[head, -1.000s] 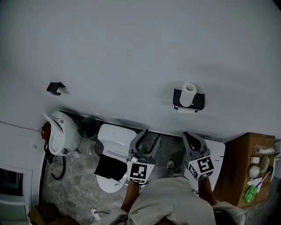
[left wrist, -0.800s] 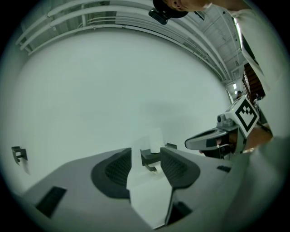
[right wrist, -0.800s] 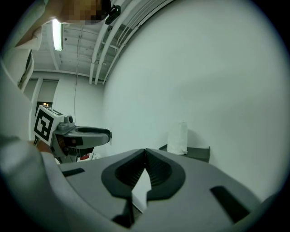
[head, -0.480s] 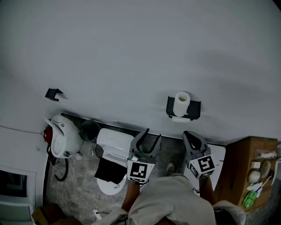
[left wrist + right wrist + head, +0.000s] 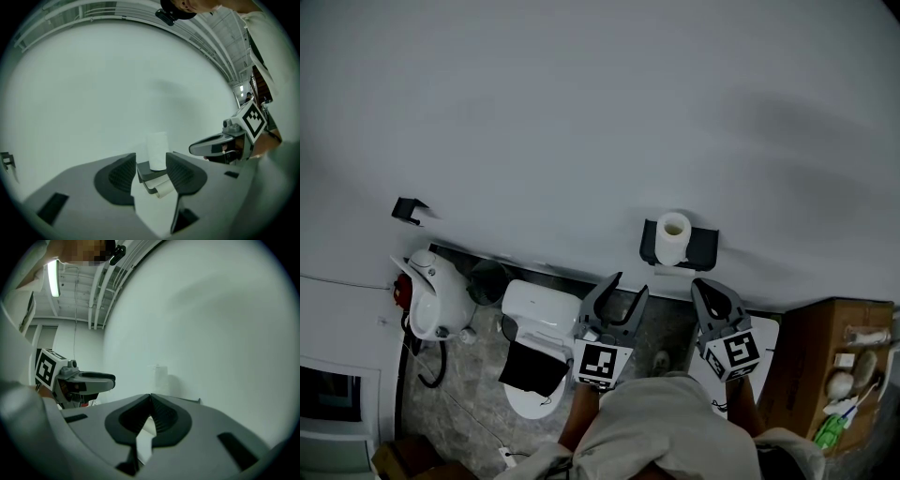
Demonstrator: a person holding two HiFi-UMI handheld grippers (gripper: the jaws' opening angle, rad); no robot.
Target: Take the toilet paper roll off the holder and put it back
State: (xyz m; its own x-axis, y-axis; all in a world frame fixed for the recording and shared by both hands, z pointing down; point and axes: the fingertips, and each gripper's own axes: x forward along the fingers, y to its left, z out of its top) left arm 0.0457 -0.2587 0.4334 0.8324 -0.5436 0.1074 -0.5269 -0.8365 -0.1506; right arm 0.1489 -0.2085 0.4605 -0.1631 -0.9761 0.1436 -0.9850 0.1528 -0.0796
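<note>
- The toilet paper roll (image 5: pixel 673 236) stands upright on the black holder (image 5: pixel 704 246), which is fixed to the plain white wall (image 5: pixel 581 112). Nothing touches it, so the lifting-off step has not begun.
- The left gripper (image 5: pixel 628 284) points roughly level at the wall with its jaws apart and nothing between them. In the left gripper view the roll and holder show in the gap between the jaws, though well away. That line-up suggests this gripper is meant to take the roll.
- The right gripper (image 5: pixel 703 286) is held alongside, near the left one, with its jaws closed pad to pad on nothing. It looks like a spare for now, perhaps kept ready to steady the holder.
- Both grippers are well short of the wall, with a toilet (image 5: pixel 539 307) below to the left and a cardboard box (image 5: pixel 820 356) to the right. The person has to reach in between them.
- A loose tail of paper (image 5: pixel 163 187) hangs under the holder. It may catch or unwind when the roll comes off.
- I cannot tell whether a peg holds the roll. Lifting it straight up seems the safest way to take it off.
</note>
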